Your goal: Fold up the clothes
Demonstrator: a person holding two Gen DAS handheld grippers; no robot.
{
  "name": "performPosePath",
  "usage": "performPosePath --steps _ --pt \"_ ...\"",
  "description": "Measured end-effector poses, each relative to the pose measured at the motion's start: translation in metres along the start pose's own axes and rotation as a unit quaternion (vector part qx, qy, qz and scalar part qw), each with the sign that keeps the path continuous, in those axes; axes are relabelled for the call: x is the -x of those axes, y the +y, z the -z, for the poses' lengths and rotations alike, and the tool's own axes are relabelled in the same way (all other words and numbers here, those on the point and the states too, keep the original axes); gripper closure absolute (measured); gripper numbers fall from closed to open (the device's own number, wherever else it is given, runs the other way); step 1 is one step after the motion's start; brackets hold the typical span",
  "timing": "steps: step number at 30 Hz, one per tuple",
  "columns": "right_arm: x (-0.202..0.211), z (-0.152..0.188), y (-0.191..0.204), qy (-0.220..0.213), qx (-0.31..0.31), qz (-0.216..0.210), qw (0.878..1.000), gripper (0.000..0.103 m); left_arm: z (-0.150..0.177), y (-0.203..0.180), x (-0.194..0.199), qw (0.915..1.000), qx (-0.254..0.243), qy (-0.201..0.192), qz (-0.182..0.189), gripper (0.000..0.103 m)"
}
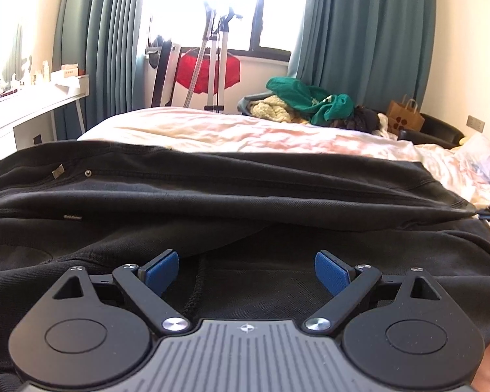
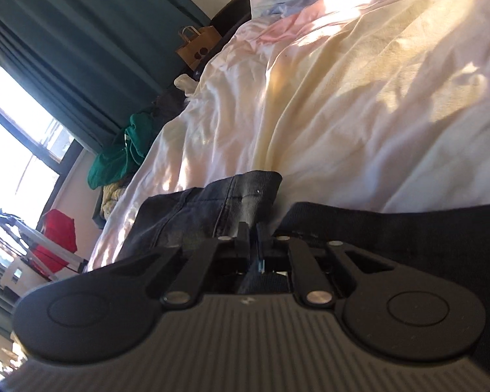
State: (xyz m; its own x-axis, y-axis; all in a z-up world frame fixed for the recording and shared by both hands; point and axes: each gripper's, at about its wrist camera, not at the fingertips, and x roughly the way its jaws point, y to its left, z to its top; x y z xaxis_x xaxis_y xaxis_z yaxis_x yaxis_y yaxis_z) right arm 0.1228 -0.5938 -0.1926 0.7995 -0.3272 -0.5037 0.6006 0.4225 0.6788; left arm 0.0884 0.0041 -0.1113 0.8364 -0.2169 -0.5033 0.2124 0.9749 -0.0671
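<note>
Dark trousers lie across a bed mid-fold, one gripper waiting and the other pinching a hem.

On the left, the left gripper (image 1: 244, 272) hovers low over the black cotton trousers (image 1: 212, 196), its blue-padded fingers (image 1: 162, 271) spread wide apart and holding nothing, probably ready to pin or take the near layer. The trousers stretch sideways across the near edge of the bed with its pale cream and pink sheet (image 1: 228, 130); the waistband sits at the left, a folded leg lies on top. Further right, the right gripper (image 2: 253, 245) has its black fingers pressed together on the trouser leg's hem (image 2: 212, 209), lifting that end, likely to carry it over. Beyond the hem, bare sheet leaves open room; a heap of green and cream clothing (image 1: 303, 101) stays well apart by the window.
</note>
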Motion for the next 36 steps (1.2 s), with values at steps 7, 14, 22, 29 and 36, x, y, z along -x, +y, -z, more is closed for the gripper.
performPosePath --steps 7,14,22,29,36 --pt "0.089 0.002 0.006 -0.002 0.045 0.000 0.999 0.094 -0.004 0.002 0.020 0.9998 0.014 -0.013 0.001 0.011" --pt "0.164 0.004 -0.004 -0.038 0.094 0.038 0.994 0.052 -0.003 -0.001 0.047 0.9996 0.006 -0.027 -0.002 0.011" --pt "0.185 0.013 -0.020 -0.055 0.070 0.089 0.992 0.030 0.003 -0.010 0.071 0.9996 0.005 -0.024 -0.009 0.009" --pt "0.171 0.013 -0.047 -0.028 0.016 0.104 0.994 0.030 0.007 -0.010 0.078 0.9997 0.018 -0.009 -0.016 0.008" --pt "0.150 0.024 -0.060 0.037 -0.032 0.064 0.997 0.031 0.009 -0.006 0.073 0.9990 0.037 0.009 -0.024 0.008"
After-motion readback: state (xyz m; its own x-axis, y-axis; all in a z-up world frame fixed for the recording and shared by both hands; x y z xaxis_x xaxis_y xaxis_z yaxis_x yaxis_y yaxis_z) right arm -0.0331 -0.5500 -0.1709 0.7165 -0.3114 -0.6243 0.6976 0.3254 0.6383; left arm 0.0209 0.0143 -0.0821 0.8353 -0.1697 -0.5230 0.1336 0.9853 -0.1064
